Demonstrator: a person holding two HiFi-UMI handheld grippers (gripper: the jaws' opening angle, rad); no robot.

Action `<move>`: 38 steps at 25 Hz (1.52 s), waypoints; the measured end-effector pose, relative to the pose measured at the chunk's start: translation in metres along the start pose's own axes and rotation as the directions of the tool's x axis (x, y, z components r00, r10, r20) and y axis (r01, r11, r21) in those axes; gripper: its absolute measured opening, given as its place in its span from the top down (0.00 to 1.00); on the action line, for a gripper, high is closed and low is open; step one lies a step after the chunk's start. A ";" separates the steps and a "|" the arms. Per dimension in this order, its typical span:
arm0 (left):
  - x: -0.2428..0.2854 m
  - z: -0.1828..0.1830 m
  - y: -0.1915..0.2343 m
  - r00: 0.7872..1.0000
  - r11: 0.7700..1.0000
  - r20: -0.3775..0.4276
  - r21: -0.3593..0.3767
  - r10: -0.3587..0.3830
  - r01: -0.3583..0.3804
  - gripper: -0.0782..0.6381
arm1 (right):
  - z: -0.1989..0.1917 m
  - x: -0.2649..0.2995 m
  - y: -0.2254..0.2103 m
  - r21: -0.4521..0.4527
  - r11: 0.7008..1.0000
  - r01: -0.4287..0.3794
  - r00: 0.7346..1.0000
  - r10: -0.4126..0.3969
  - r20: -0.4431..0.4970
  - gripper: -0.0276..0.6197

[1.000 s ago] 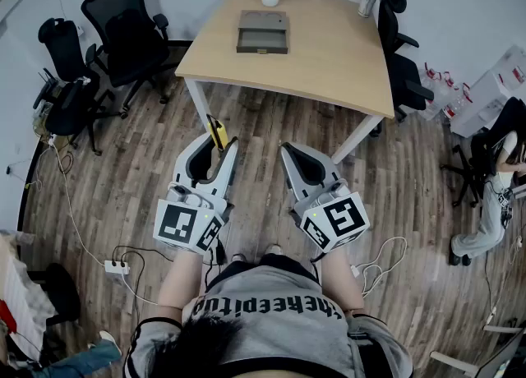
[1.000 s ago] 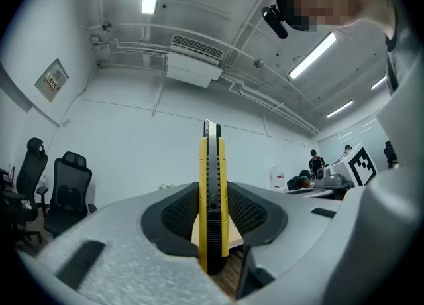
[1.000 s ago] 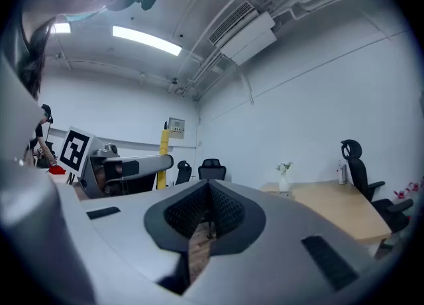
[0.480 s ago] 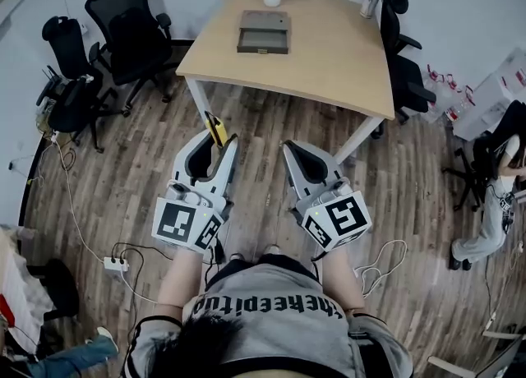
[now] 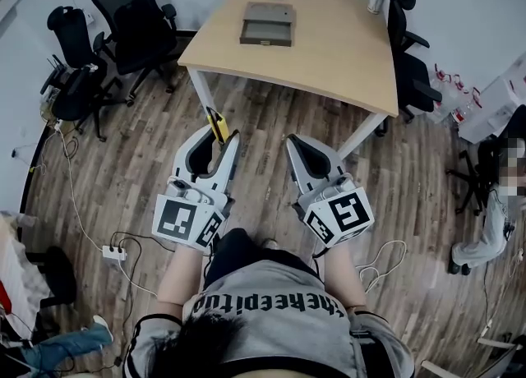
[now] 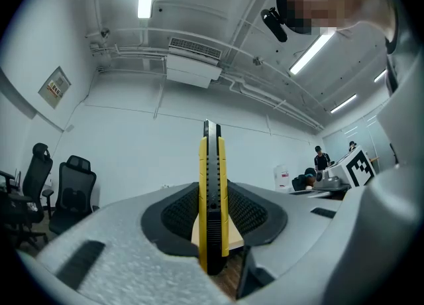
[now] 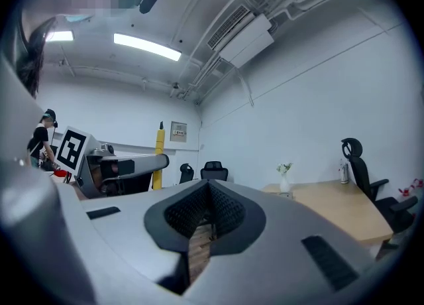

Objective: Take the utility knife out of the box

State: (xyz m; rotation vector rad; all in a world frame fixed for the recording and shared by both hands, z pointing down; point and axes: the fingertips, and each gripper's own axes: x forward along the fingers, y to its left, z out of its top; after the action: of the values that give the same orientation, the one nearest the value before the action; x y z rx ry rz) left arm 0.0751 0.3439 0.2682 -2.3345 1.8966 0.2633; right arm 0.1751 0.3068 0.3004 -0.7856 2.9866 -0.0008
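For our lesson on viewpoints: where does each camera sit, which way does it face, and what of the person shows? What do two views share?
Head view: on the person's head, down at floor and table; hair, shirt, forearms, left gripper holding the utility knife, right gripper.
Left gripper view: rides that gripper, facing up at wall and ceiling; its jaws clamp the knife.
Right gripper view: rides that gripper, facing the table; its jaws shut, empty.
Shared: head and right gripper views show table and knife.
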 end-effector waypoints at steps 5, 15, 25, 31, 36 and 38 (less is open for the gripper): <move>0.010 -0.004 0.006 1.000 1.000 0.004 -0.006 -0.007 0.007 0.69 | -0.008 0.007 -0.003 0.008 1.000 -0.014 1.000 0.014 -0.017 0.95; 0.058 -0.012 0.051 0.998 0.998 0.018 -0.033 -0.054 0.054 0.70 | -0.004 0.061 -0.032 0.012 0.999 0.045 0.999 -0.045 -0.008 0.95; 0.107 -0.019 0.125 0.995 0.995 0.011 -0.027 -0.098 0.098 0.69 | -0.001 0.148 -0.053 0.013 0.997 0.075 0.997 -0.075 0.003 0.95; 0.126 -0.027 0.163 0.993 0.993 0.002 -0.014 -0.119 0.119 0.69 | -0.007 0.191 -0.057 0.010 0.996 0.086 0.996 -0.086 -0.004 0.95; 0.137 -0.029 0.190 0.989 0.989 0.002 -0.025 -0.145 0.145 0.69 | -0.008 0.217 -0.057 0.013 0.994 0.112 0.994 -0.112 -0.004 0.95; 0.142 -0.030 0.197 0.987 0.987 0.003 -0.027 -0.159 0.159 0.69 | -0.008 0.224 -0.058 0.014 0.992 0.126 0.992 -0.126 -0.002 0.95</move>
State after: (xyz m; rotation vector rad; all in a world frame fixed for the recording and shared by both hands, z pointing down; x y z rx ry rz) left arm -0.0880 0.1618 0.2701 -2.4858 1.7042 0.2754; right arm 0.0081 0.1459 0.2975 -0.9715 2.9289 -0.0273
